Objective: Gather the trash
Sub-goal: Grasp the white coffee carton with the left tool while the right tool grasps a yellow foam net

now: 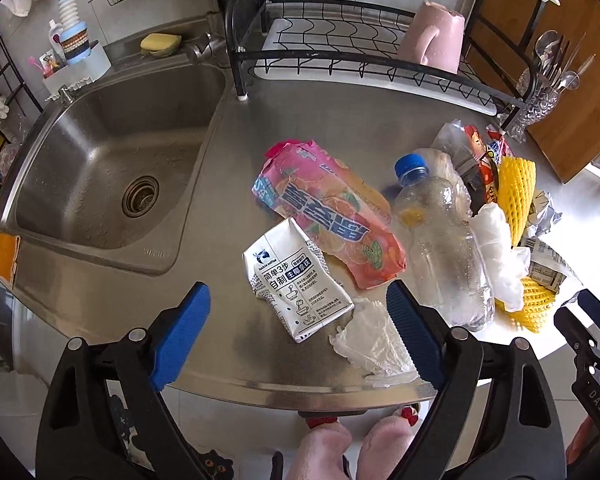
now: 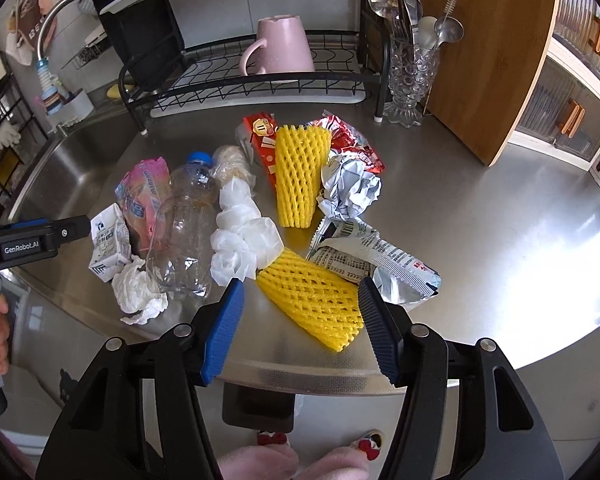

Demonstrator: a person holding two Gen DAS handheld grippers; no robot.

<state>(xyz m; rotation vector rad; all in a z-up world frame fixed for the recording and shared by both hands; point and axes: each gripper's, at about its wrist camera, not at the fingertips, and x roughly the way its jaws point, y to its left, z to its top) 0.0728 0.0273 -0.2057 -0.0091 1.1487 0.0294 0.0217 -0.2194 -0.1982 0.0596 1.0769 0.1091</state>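
Nothing collected yet, by the look of it: carton (image 1: pixel 296 284), pink wrapper (image 1: pixel 332 216), bottle (image 1: pixel 440 236), tissue (image 2: pixel 244 232) and 2 yellow nets all lie on the steel counter (image 2: pixel 500 220), right of the sink (image 1: pixel 100 168). Left gripper (image 1: pixel 296 340) is wide around the carton. Right gripper (image 2: pixel 300 328) is narrower, straddling the near net (image 2: pixel 312 296), pads not touching. Dish rack (image 2: pixel 260 80) at far side.

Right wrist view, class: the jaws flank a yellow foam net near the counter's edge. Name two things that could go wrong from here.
1. The yellow foam net lies close to the counter's front edge; a glancing close of the right gripper might nudge it off.
2. The silver wrapper touches the net, so the jaws may catch both.
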